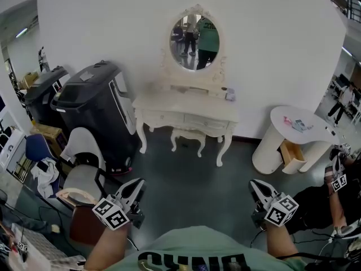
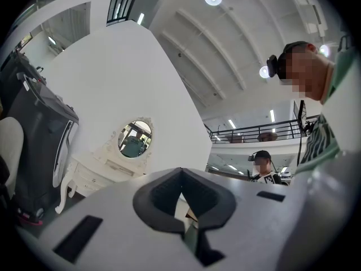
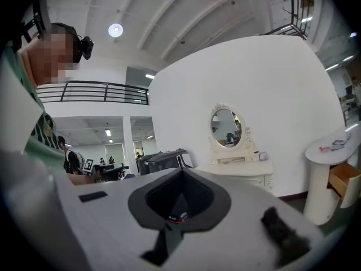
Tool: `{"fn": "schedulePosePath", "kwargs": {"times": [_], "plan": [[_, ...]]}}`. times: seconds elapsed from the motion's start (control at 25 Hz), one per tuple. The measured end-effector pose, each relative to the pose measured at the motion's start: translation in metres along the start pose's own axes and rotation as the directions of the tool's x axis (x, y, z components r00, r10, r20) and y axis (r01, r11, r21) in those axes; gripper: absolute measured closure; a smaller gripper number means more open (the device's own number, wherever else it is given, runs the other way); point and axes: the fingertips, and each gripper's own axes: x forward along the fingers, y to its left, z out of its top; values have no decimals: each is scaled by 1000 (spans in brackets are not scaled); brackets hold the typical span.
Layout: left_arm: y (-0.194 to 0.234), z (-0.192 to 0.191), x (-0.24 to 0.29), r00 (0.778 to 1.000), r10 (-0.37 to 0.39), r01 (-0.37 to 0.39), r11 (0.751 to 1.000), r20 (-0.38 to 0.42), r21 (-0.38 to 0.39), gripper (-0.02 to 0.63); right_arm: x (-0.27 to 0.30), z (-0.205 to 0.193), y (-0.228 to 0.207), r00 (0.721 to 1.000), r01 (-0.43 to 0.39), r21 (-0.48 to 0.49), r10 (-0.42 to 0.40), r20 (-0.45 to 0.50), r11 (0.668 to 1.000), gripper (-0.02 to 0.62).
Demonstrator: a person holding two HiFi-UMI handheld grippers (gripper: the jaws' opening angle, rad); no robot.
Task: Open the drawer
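Against the white wall [image 1: 113, 27] stands a dressing table [image 1: 186, 107]; its drawer [image 1: 205, 122] faces me, long side along the wall, far from my left gripper [image 1: 135, 187] and right gripper [image 1: 255, 185], both with jaws pressed together.

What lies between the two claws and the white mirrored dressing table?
Only bare dark grey floor, in the head view; the white dressing table stands far across it.
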Motion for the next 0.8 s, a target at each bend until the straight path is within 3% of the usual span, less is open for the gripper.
{"fn": "schedulePosePath", "kwargs": {"times": [0.44, 0.8], "plan": [[74, 47, -66, 1000, 19, -19, 1000, 12, 0, 597, 79, 3, 71, 1000, -16, -14, 16, 19, 1000, 583], [125, 63, -95, 1000, -15, 16, 999, 6, -30, 597, 126, -12, 116, 1000, 6, -32, -7, -9, 999, 583]]}}
